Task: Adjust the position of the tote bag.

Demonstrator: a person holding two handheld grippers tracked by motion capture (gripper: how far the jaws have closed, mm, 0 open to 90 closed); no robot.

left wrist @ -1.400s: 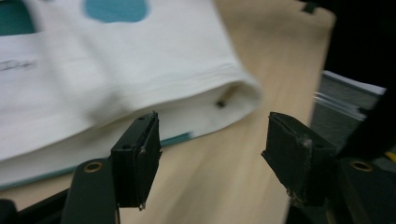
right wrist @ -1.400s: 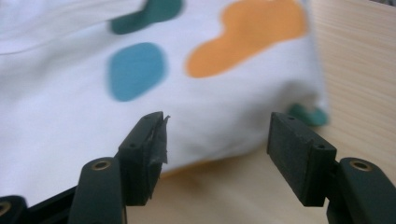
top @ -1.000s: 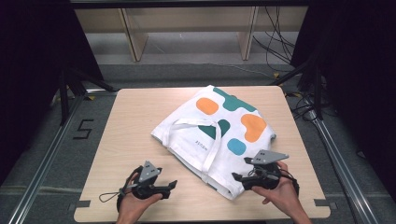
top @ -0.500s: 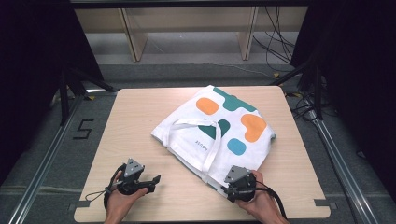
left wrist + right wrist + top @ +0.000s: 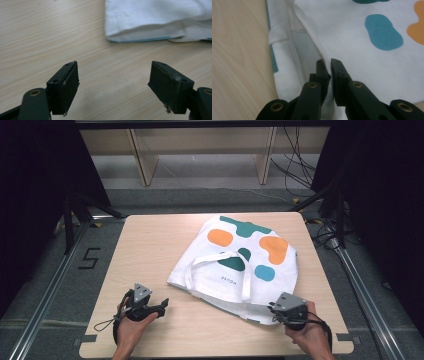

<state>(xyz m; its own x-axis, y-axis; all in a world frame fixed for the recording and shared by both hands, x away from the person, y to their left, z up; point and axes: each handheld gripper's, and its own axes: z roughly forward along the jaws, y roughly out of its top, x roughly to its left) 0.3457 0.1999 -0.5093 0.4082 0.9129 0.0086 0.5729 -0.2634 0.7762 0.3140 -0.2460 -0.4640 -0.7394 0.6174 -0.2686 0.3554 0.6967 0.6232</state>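
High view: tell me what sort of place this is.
Most likely a lab or studio rig set up for recording. A lone wooden table stands between black curtains, metal rails run along the floor beside a taped number 5, and loose cables trail behind.

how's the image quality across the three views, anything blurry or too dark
High view: the table is evenly lit and sharp enough, while the surroundings drop to near black. Left gripper view: the wood grain is fairly sharp, the tote bag edge softer, the near black jaws slightly blurred. Right gripper view: soft overall, the bag's teal blotch has fuzzy edges, and the dark jaws lose detail.
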